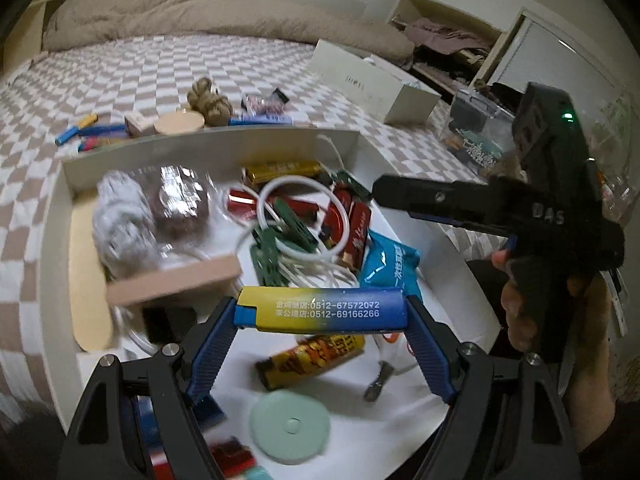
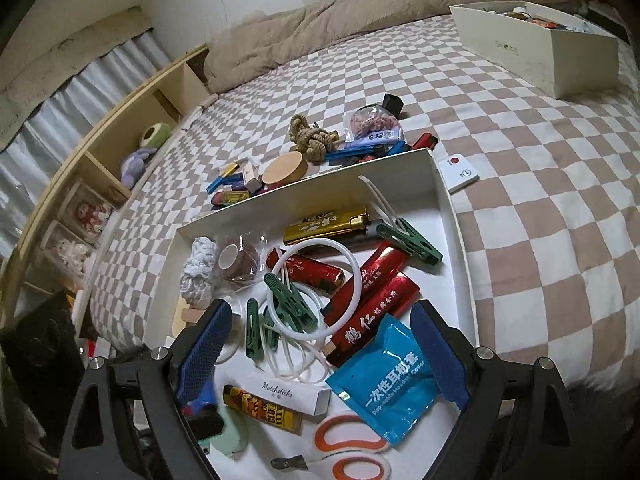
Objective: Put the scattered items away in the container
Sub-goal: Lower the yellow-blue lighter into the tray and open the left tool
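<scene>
My left gripper (image 1: pixel 320 312) is shut on a yellow and blue lighter (image 1: pixel 320 310), held lengthwise between the blue pads above the white box (image 1: pixel 208 138). The box (image 2: pixel 448 208) holds red lighters (image 2: pixel 372 308), a gold lighter (image 2: pixel 326 224), green clothes pegs (image 2: pixel 290 300), white rings, a blue packet (image 2: pixel 394 384), a matchstick box (image 2: pixel 288 394) and scissors (image 2: pixel 348 452). My right gripper (image 2: pixel 320 360) is open and empty over the box's near part. In the left wrist view the right gripper's black body (image 1: pixel 500 204) hangs over the box's right side.
Scattered items lie on the checkered bed beyond the box: a rope knot (image 2: pixel 310 138), a wooden disc (image 2: pixel 284 168), a bagged item (image 2: pixel 372 126), pens and lighters (image 2: pixel 232 186). A white remote (image 2: pixel 458 172) lies right of the box. Another white box (image 2: pixel 552 52) stands far right.
</scene>
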Available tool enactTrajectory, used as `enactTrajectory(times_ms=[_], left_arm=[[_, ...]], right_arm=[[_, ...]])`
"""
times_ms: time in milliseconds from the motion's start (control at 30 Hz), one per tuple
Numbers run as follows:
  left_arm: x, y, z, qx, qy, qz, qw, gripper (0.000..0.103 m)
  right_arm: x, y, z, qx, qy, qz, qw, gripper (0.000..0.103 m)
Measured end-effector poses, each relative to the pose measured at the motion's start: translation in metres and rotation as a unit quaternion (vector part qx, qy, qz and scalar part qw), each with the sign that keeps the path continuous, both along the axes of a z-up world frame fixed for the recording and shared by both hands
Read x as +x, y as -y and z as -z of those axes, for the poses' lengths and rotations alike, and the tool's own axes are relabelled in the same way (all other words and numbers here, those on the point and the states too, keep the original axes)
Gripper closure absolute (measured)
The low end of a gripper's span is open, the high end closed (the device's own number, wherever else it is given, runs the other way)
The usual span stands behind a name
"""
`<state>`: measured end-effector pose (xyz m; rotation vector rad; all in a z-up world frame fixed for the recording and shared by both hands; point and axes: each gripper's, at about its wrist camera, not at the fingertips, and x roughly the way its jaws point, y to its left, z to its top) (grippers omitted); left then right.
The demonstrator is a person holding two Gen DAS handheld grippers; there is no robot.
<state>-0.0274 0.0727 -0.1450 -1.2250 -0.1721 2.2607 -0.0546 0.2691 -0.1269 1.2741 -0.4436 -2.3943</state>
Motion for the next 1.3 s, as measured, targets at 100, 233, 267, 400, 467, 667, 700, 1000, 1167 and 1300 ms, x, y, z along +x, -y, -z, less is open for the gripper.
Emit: enactTrajectory(times_ms=[100, 233, 267, 400, 467, 667, 700, 1000, 1167, 1300], left_arm=[[-0.003, -0.008, 0.002, 0.009, 0.020, -0.009, 0.9997, 0.021], [-0.009, -0.016, 0.005, 0.021, 0.049, -0.018, 0.9984, 0.021], [-0.011, -0.019, 0.006, 0.016, 0.050, -0.021, 0.9984, 0.021], [-0.016, -0.028, 0.010, -0.002, 0.060, -0.035, 0.9976, 0.021], [-0.018, -0.030, 0.013, -0.007, 0.072, -0.044, 0.9964, 0.021], [-0.019, -0.039, 0.016, -0.045, 0.073, -0.056, 0.9948, 0.021], [-0.020, -0.040, 0.016, -0.050, 0.074, -0.058, 0.9943, 0.021], [-0.044, -0.049, 0.024, -0.092, 0.081, -0.068, 0.9902, 0.021], [-0.048, -0.051, 0.026, -0.107, 0.075, -0.075, 0.9886, 0.021], [-0.045, -0.052, 0.026, -0.111, 0.078, -0.077, 0.9878, 0.021]], right_arm=[[0.002, -0.001, 0.001, -0.006, -0.006, -0.001, 1.000, 0.011], [0.001, -0.002, 0.000, -0.010, -0.018, -0.010, 1.000, 0.007], [0.000, -0.002, -0.001, -0.015, -0.022, -0.012, 1.000, 0.007], [-0.005, -0.004, -0.004, -0.032, -0.035, -0.016, 0.999, 0.007], [-0.006, -0.005, -0.003, -0.037, -0.040, -0.017, 0.998, 0.007], [-0.010, -0.017, 0.009, -0.076, -0.041, -0.016, 0.996, 0.007], [-0.010, -0.021, 0.011, -0.086, -0.038, -0.015, 0.995, 0.007], [-0.002, -0.037, 0.009, -0.135, -0.054, -0.020, 0.989, 0.000], [-0.001, -0.040, 0.011, -0.142, -0.057, -0.019, 0.988, 0.000], [-0.002, -0.041, 0.012, -0.133, -0.061, -0.013, 0.989, 0.000]])
